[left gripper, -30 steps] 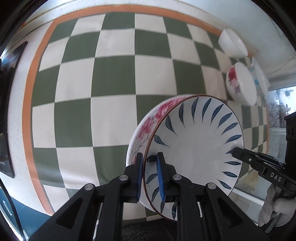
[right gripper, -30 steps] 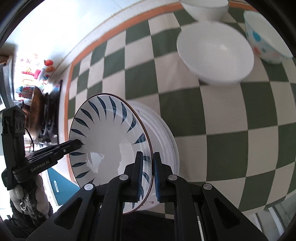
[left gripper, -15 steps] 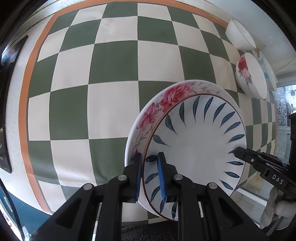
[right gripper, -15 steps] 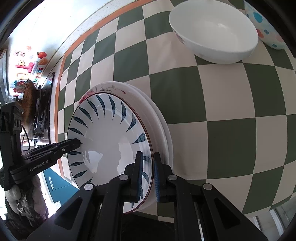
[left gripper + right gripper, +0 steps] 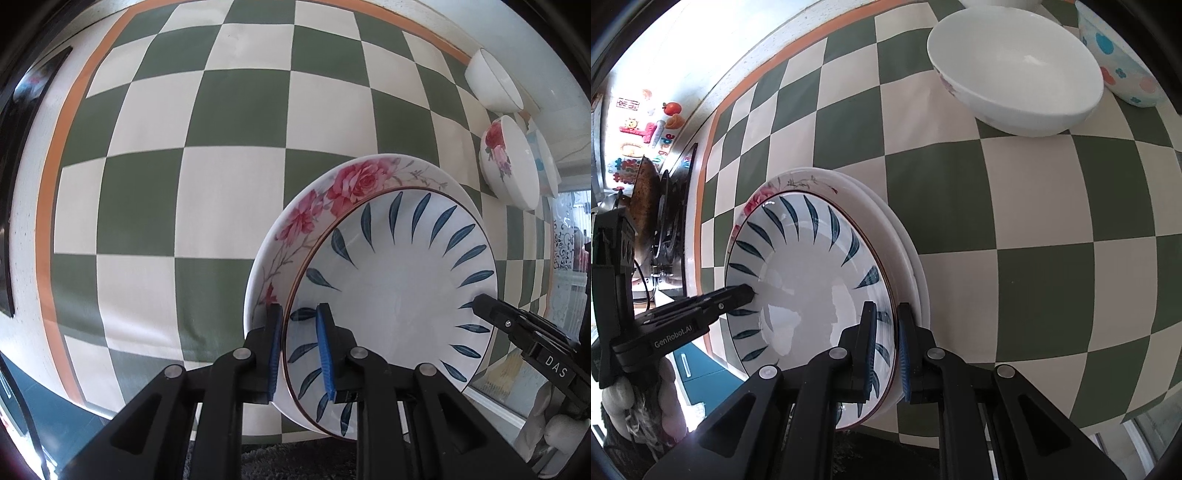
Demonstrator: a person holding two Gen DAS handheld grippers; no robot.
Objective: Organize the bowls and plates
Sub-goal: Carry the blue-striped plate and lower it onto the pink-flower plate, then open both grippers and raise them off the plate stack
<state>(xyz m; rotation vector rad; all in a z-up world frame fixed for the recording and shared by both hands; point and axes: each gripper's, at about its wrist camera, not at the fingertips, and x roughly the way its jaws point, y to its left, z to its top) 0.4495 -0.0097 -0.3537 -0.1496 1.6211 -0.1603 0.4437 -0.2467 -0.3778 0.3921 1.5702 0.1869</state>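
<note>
Since a second ago, the blue-leaf plate has come down onto the rose plate and now sits nested in it, near the front edge of the checkered tablecloth. Both grippers straddle its rim from opposite sides. The left gripper has begun to open: a gap shows between its inner pad and the rim, so it no longer pinches. The right gripper has its jaws narrow, still clamped on the plate's rim. Below, at least one more white plate lies in the stack.

I judge this to be the release step of stacking plates. Next, both jaws need to spread clear of the rim and lift straight up, so the plate is not dragged off centre. The white bowl, the dotted bowl and the small bowl at the cloth's far right corner remain to be gathered.
</note>
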